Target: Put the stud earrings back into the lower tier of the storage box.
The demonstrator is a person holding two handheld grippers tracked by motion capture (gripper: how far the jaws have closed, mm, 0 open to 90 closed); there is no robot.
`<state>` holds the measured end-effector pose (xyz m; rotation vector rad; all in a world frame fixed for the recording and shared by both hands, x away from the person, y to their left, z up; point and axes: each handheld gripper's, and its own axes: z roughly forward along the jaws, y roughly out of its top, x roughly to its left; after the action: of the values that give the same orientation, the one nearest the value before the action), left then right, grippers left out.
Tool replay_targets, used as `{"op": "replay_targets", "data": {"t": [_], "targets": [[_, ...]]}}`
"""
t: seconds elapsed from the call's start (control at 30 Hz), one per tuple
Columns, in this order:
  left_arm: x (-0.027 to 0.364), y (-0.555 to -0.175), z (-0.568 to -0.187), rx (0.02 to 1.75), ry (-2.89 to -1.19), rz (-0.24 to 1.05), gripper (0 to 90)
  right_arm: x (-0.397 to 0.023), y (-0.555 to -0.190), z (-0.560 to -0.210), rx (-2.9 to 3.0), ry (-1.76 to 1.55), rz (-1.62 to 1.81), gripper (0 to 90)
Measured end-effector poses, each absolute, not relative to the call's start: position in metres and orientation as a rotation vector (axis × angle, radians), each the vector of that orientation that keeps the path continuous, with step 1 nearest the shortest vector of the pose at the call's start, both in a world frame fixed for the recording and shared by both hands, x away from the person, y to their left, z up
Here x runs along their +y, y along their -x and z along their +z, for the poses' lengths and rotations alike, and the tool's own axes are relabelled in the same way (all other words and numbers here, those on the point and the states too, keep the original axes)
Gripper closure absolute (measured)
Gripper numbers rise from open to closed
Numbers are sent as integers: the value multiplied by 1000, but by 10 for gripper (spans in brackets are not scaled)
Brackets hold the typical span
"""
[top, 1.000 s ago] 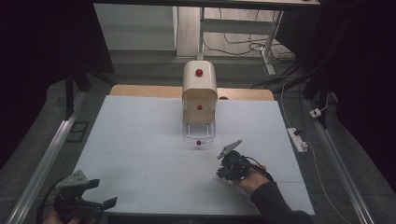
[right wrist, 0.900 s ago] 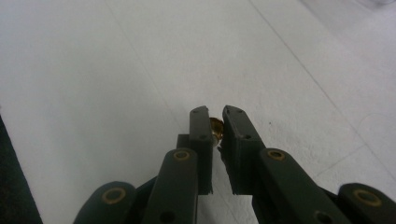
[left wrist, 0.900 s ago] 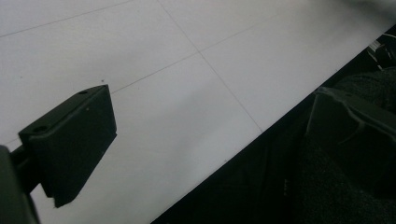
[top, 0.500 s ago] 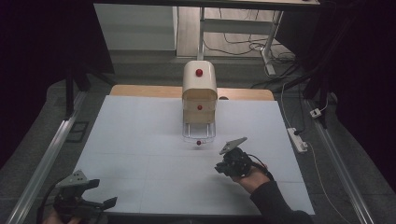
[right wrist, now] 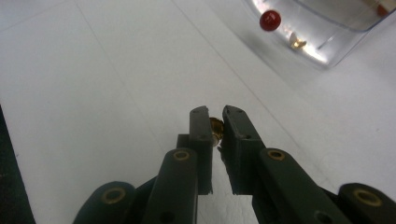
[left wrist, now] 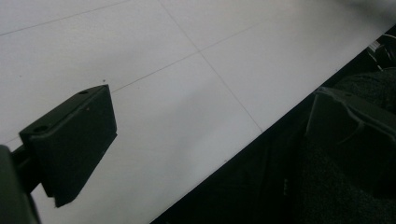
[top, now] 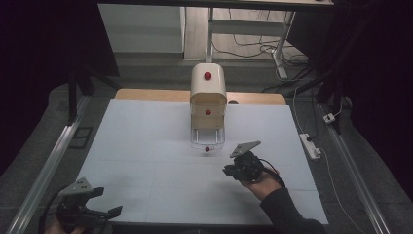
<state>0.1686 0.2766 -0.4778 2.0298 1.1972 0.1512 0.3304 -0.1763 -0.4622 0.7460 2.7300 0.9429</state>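
Risk lies chiefly with the right gripper [right wrist: 215, 129], whose jaws stand nearly closed on a small brass-coloured piece [right wrist: 216, 127] pinched at their very tips. With so little of it between the pads, it could, in my judgement, slip or flick away across the white table [top: 146, 146] at any tilt or squeeze.

Near it, ahead of the jaws, sits the clear bottom drawer [right wrist: 322, 42], pulled out of a small cream drawer cabinet [top: 208, 92] with red knobs. A second brass-coloured piece [right wrist: 296, 43] lies inside (a misjudged reach could knock the drawer's wall).

The left gripper [top: 84, 207] rests at the table's near left edge, jaws wide apart and holding nothing.

Compared with half a second ago, the right gripper has edged slightly closer to the drawer; the left has stayed put.
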Motion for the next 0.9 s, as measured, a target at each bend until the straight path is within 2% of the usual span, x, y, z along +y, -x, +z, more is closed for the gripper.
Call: {"op": "replay_targets", "data": {"t": [0.9], "targets": [[276, -169, -478, 1198, -2031, 151, 13, -169, -348, -455, 2641, -747, 1067, 821]]}}
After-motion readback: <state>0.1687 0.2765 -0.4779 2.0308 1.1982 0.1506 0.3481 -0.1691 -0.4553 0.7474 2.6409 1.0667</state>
